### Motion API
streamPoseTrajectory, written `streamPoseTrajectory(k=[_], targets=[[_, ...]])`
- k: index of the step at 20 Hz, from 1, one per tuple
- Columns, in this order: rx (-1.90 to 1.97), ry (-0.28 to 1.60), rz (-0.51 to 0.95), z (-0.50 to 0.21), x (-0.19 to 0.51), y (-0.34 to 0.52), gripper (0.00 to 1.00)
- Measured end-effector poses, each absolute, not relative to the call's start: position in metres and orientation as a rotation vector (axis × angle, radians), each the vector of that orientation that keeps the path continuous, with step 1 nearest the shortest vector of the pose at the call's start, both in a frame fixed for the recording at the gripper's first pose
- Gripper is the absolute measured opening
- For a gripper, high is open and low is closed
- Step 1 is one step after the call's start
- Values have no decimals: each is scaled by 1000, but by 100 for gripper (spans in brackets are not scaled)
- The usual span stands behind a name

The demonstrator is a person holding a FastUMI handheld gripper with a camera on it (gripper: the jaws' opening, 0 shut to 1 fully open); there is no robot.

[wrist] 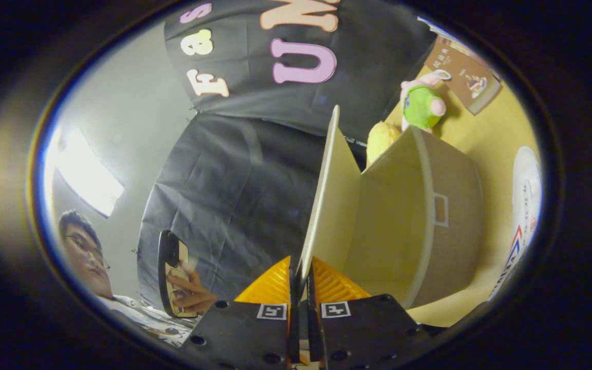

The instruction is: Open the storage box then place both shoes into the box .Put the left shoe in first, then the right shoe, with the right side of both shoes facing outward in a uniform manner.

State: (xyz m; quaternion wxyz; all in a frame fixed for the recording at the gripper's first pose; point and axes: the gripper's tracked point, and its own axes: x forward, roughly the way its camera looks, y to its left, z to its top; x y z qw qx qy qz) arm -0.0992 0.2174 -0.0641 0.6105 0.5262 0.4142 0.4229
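claw [301, 280] is pinching the thin beige lid flap [329, 200], frame centre | open beige fabric storage box [429, 216] is lying centre-right on yellow surface [496, 128] | flap seems light, stiff; edge grip suits

Your gripper camera sits right behind the gripper [301, 288], rolled sideways, looking close along the lid [329, 205] toward twelve o'clock; tabletop [486, 149] at three.
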Motion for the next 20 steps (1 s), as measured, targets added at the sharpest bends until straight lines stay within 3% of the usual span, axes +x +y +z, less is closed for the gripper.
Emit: streamPoseTrajectory(k=[20], targets=[[970,978,1102,-4,-96,407,15]])
